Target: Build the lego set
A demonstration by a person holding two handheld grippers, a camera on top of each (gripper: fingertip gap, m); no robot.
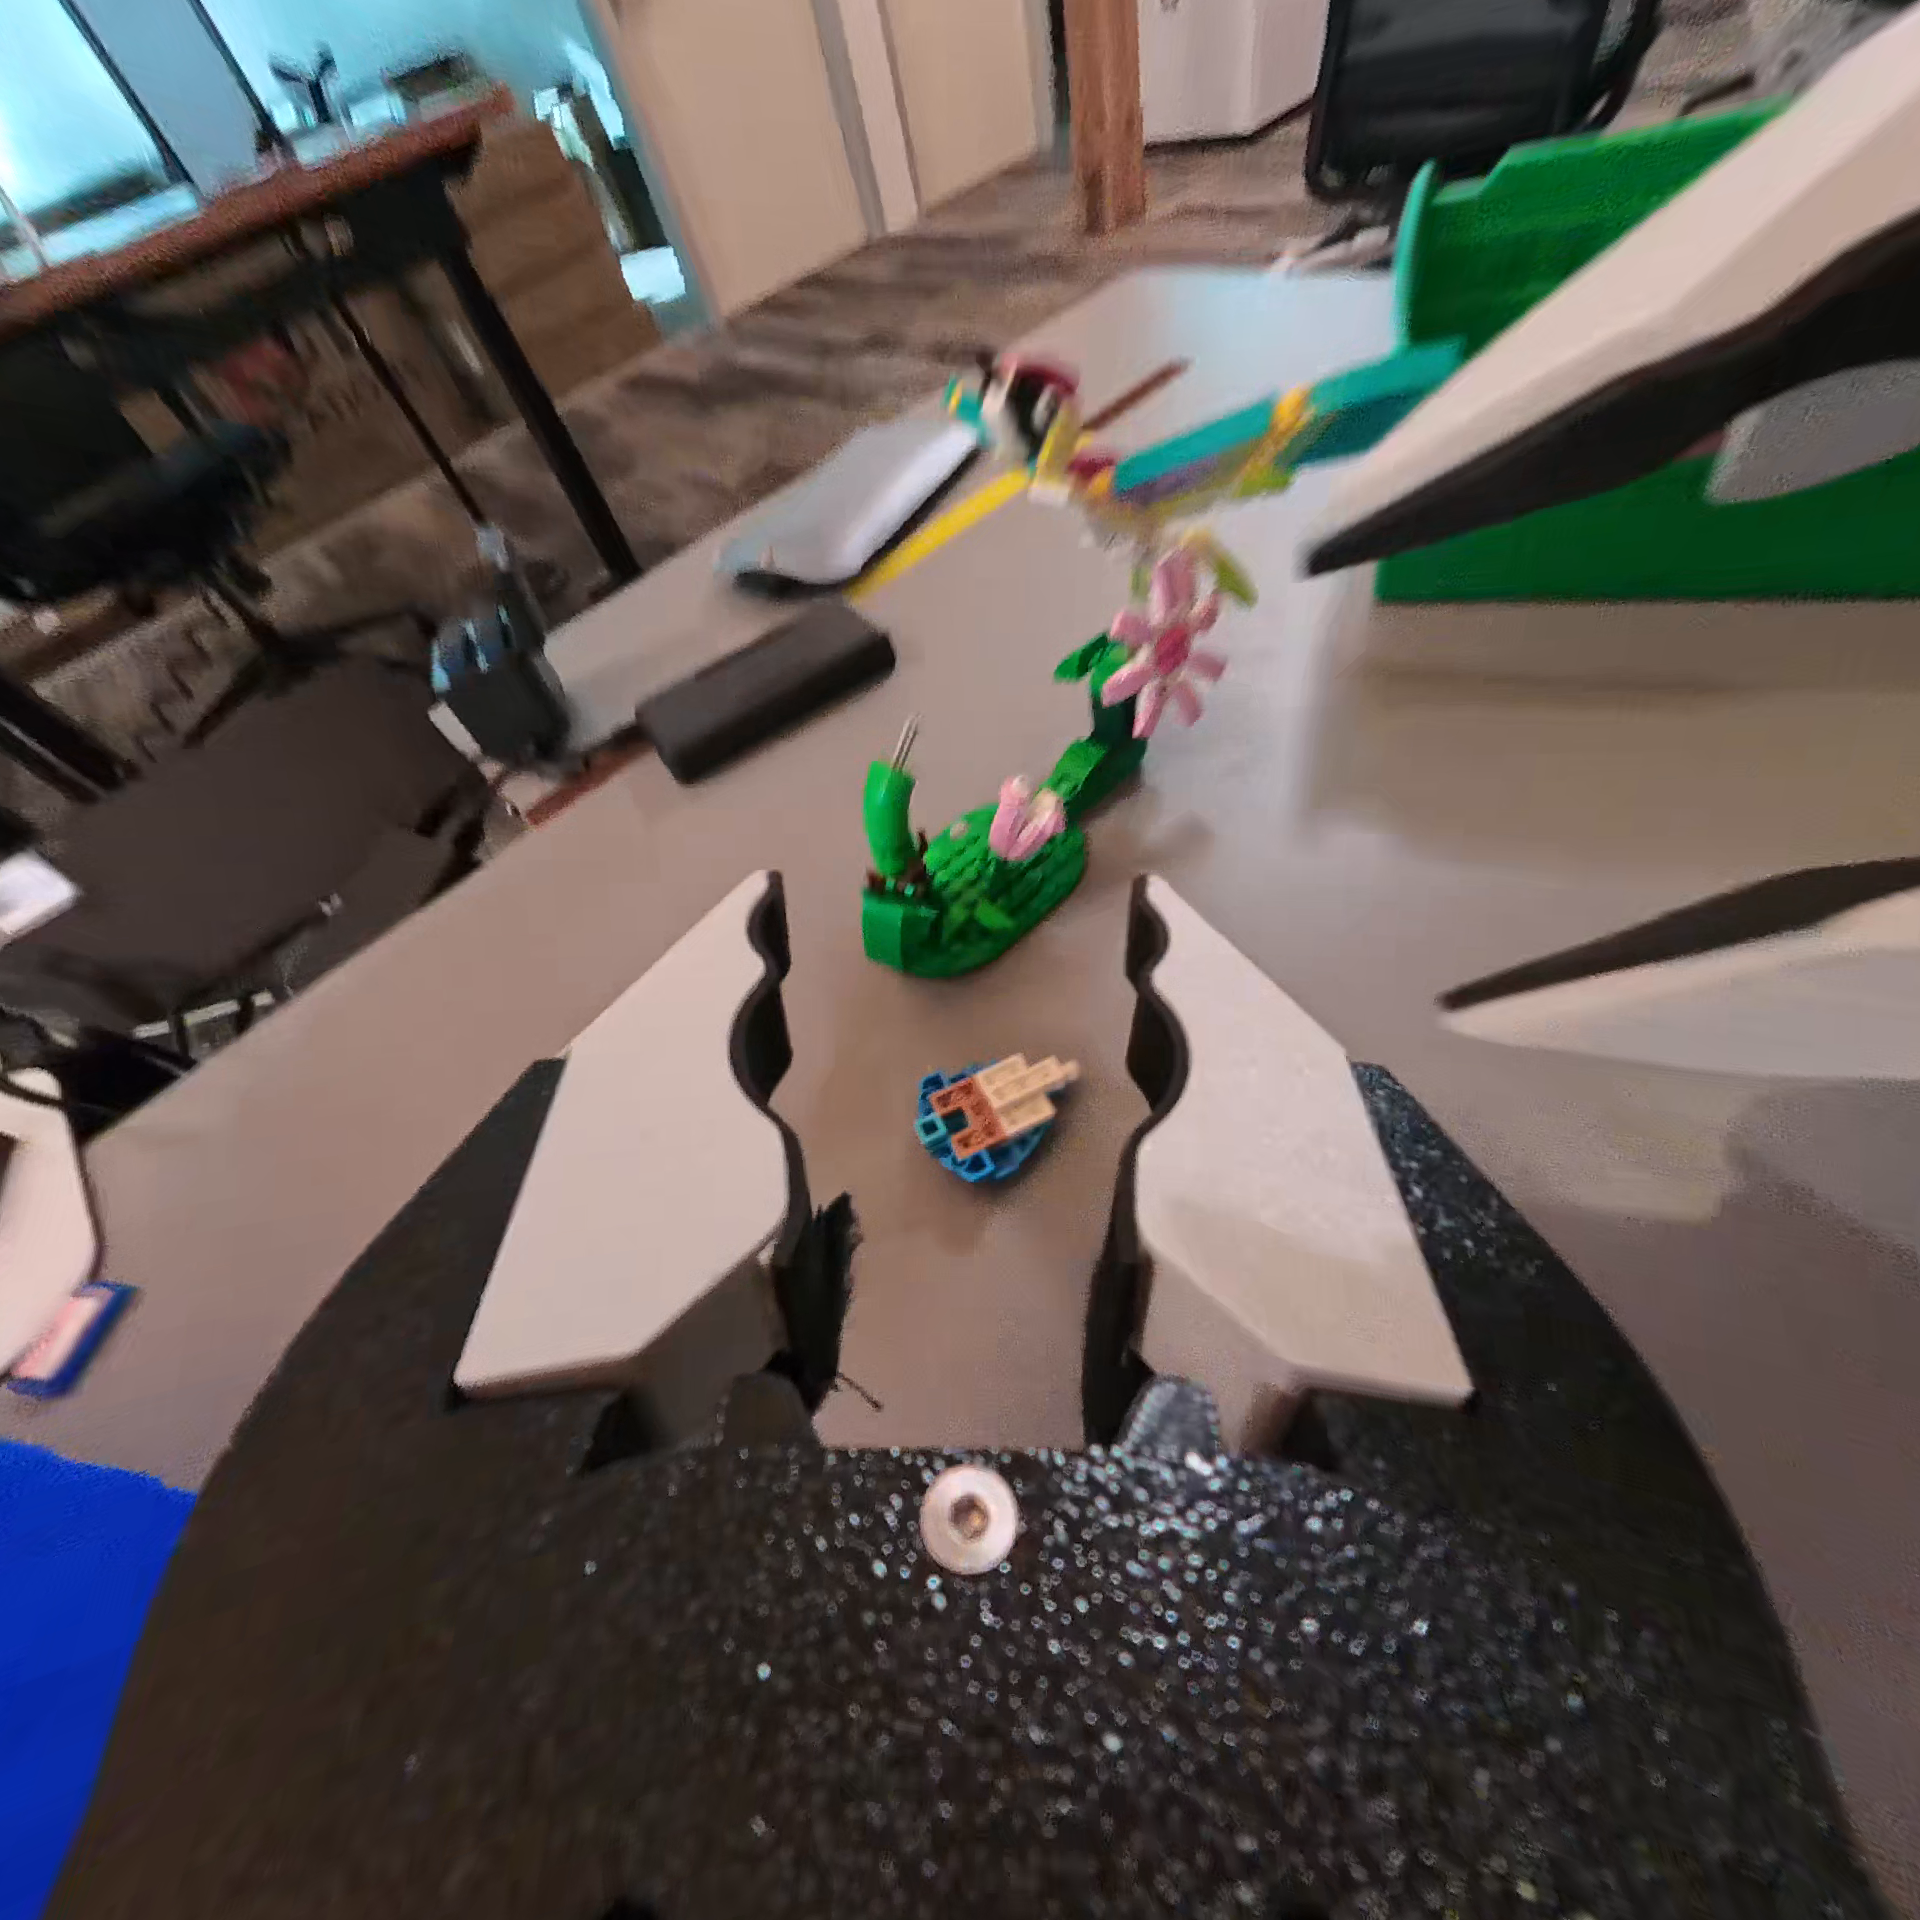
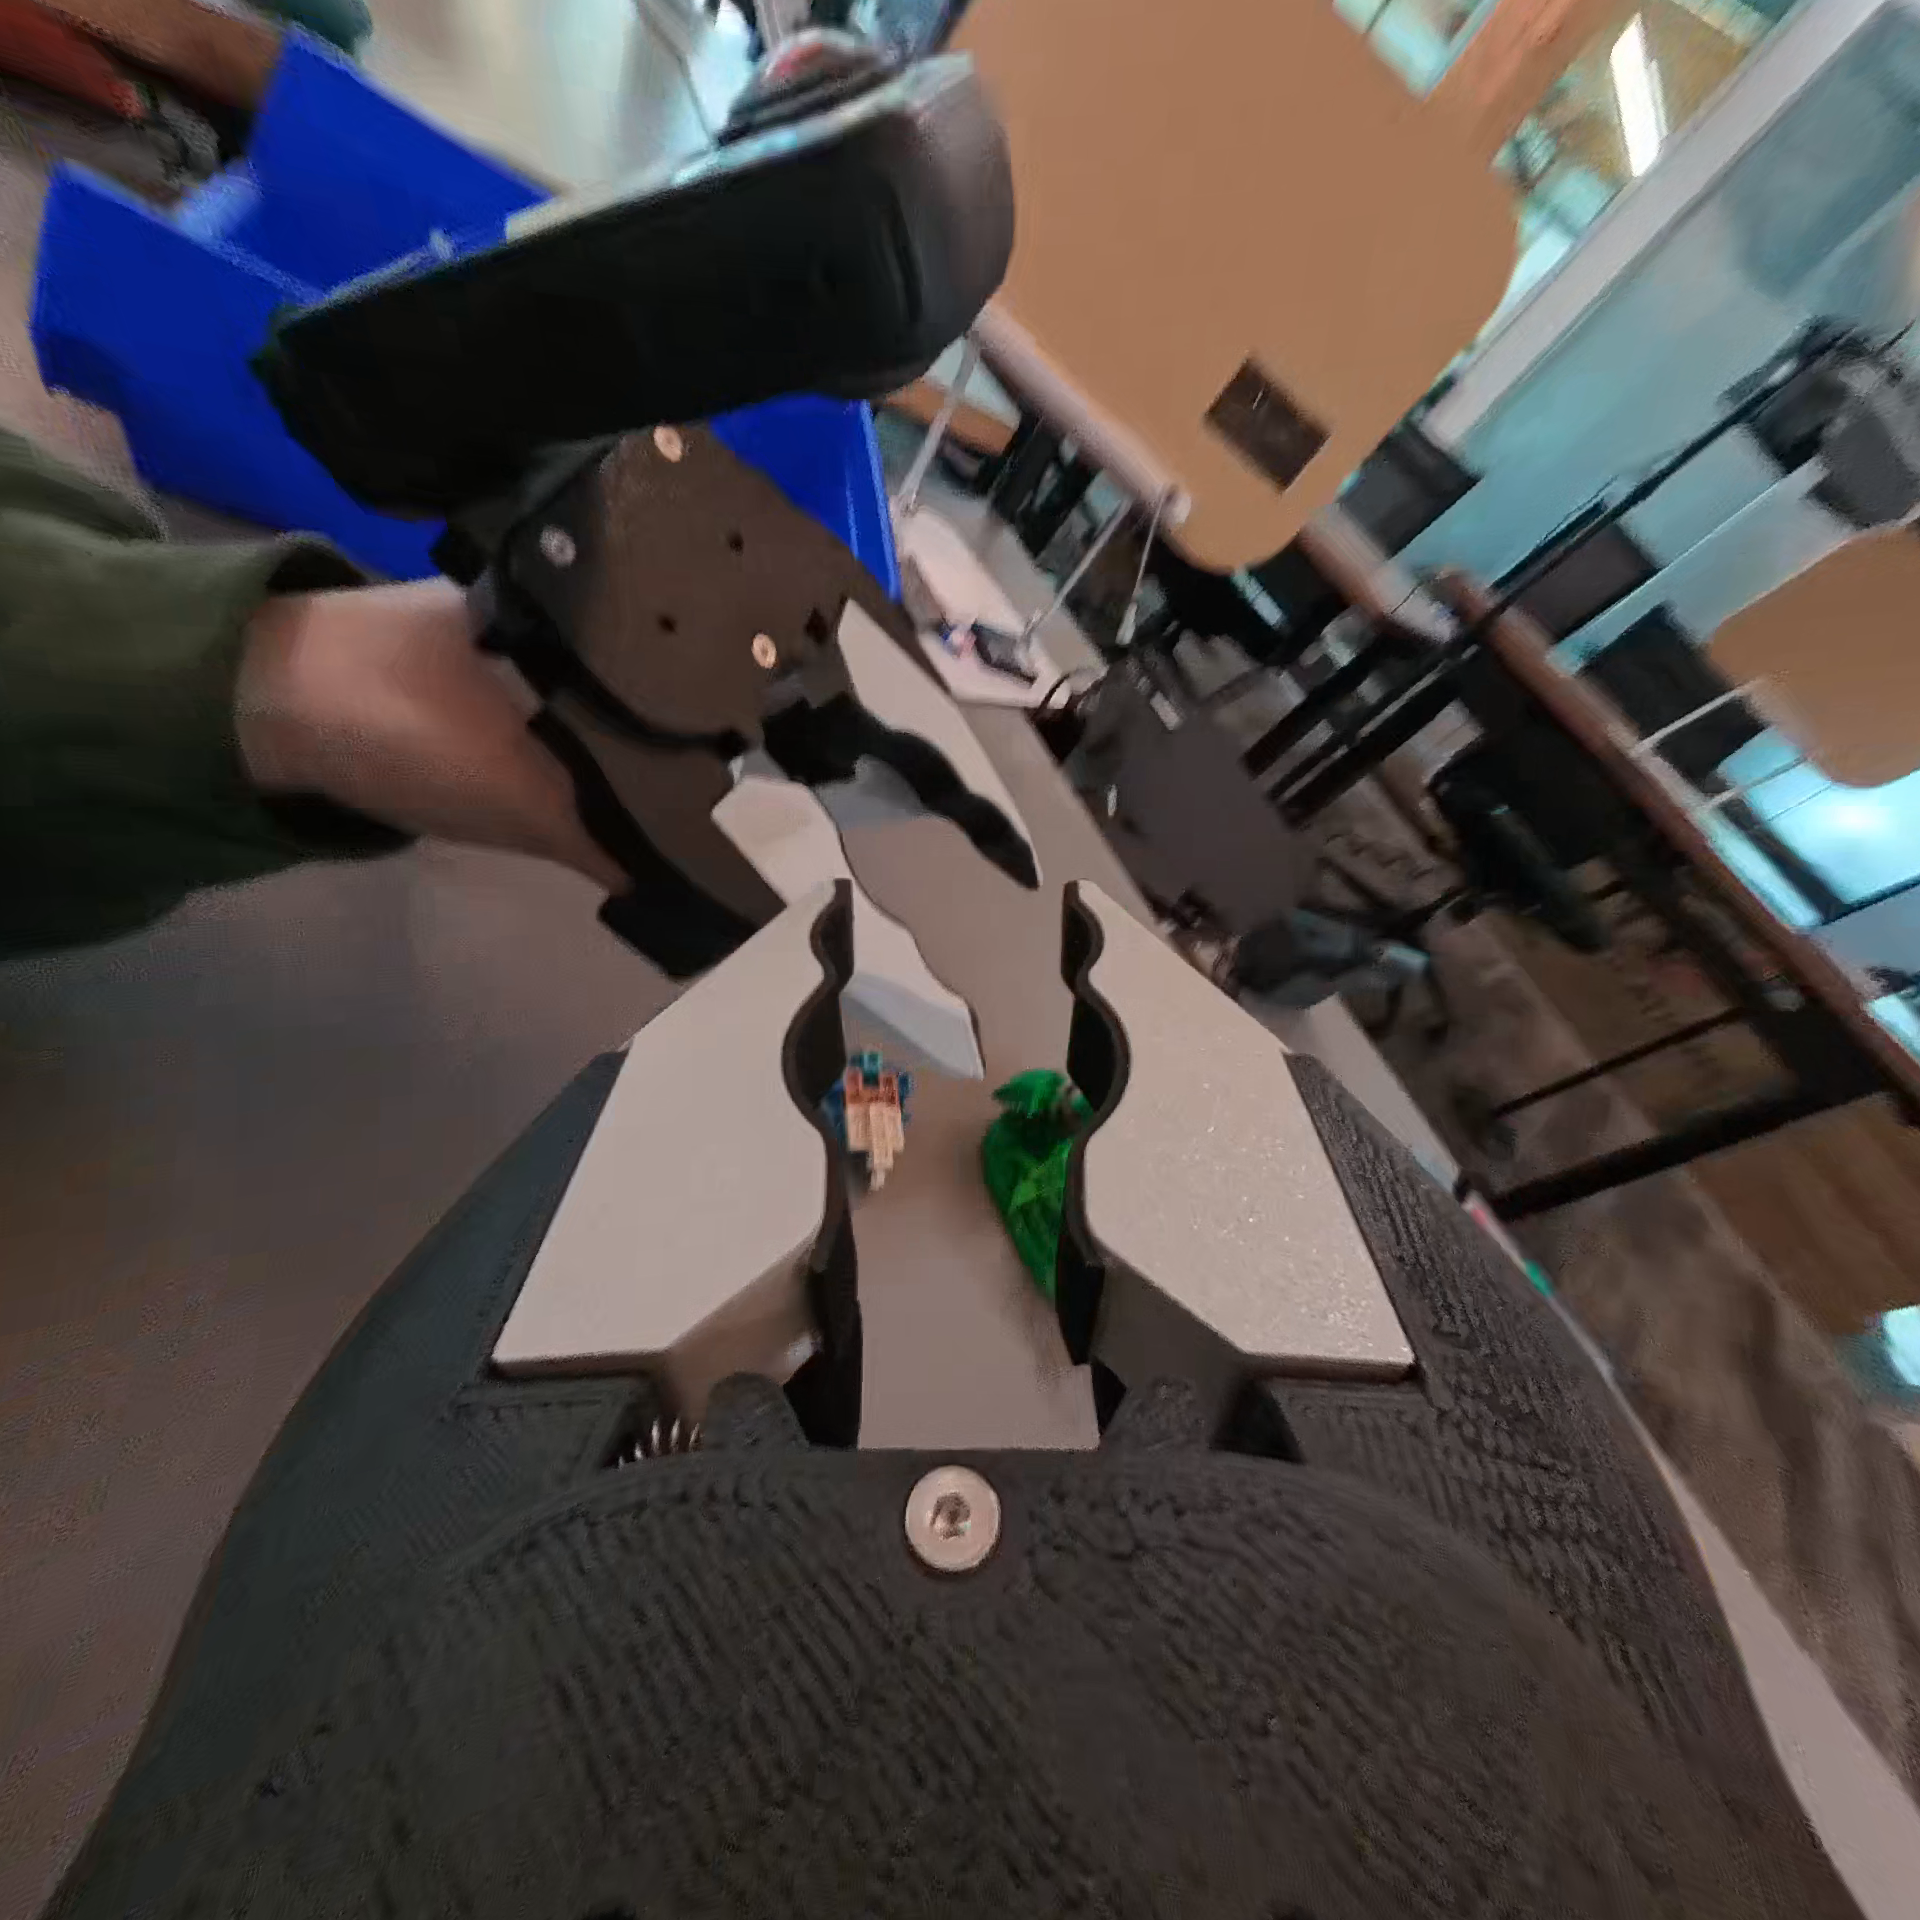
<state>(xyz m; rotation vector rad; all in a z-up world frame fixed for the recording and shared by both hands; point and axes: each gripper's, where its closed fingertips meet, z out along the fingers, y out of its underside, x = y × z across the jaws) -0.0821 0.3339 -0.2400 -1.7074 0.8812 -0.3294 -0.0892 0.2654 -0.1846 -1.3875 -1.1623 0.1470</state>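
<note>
bricks make up everything at the centre: a small blue and tan brick piece [image 1: 992, 1122] lies flat on the grey table [image 1: 1455, 1195], framed between the fingers of the left gripper [image 1: 956, 894], which hovers above it with its jaws wide and empty. just beyond, mid frame, stands a green brick base [image 1: 971, 894] with a pink bud, a curved green stem and a pink flower [image 1: 1164, 649]. above the flower, toward the upper right, a teal and yellow brick bird [image 1: 1174, 447] sits at the tips of the right gripper [image 1: 1382, 779], but blur keeps me from telling whether it is pinched or only close by. in the right wrist view that gripper's own jaws stand apart with nothing visibly between them, so the loose piece looks unattached and the bird's seating is unclear.

further out on the table lie a black case [image 1: 764, 686] and a grey pad [image 1: 862, 499]. a green block [image 1: 1621, 312] fills the upper right, a blue bin [image 2: 312, 260] the upper left of the right wrist view. carpet, dark desks and chairs lie behind.
</note>
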